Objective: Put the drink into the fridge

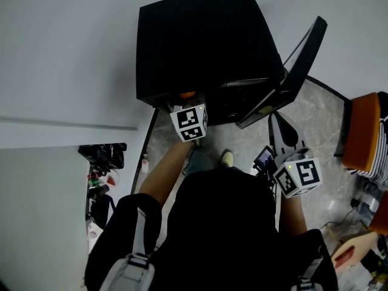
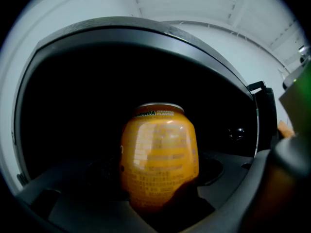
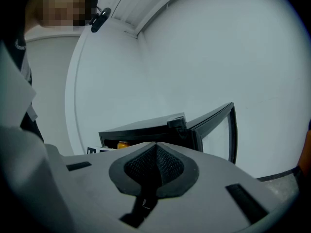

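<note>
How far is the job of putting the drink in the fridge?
Done: the door of the black mini fridge is open. In hand: the left gripper grips the orange drink can at the opening. Left: set it inside, release, close the door. The right gripper is shut, empty.

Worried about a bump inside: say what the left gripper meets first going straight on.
Nothing shows in the way: the left gripper, shut on the can, points into the fridge's dark inside. Its back wall probably comes first, though depth is unclear.
</note>
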A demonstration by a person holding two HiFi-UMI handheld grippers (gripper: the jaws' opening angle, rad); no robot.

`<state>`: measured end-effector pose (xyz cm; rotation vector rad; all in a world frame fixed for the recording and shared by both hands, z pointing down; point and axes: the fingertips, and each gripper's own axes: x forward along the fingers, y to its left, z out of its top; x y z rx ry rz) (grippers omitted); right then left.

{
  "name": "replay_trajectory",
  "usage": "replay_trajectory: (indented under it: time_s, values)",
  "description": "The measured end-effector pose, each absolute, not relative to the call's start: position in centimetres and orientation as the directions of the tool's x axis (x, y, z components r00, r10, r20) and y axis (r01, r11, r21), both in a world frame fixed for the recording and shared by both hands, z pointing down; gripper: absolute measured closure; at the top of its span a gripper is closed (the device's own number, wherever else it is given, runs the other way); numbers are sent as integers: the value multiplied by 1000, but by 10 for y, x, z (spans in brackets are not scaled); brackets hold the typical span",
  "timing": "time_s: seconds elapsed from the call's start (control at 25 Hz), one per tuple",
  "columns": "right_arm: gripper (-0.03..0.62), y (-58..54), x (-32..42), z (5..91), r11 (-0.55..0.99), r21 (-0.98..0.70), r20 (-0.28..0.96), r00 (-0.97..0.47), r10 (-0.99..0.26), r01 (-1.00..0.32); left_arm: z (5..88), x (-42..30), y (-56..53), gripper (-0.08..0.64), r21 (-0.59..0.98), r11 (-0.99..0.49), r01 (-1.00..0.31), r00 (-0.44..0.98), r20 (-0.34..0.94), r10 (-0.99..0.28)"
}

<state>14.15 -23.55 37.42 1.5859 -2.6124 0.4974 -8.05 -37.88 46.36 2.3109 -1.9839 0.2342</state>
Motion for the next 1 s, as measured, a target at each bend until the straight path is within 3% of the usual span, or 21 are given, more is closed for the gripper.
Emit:
replay_trajectory:
  time_s: [0.4, 1.0]
  values:
    - [584, -235, 140, 376, 423, -254, 200, -475, -857, -870, 464, -73, -376, 210, -93, -177, -980, 163, 140, -977]
    - [584, -237, 132, 381, 439, -261, 201, -494, -846, -859, 483, -79, -355, 207, -45, -207, -977, 192, 226, -955]
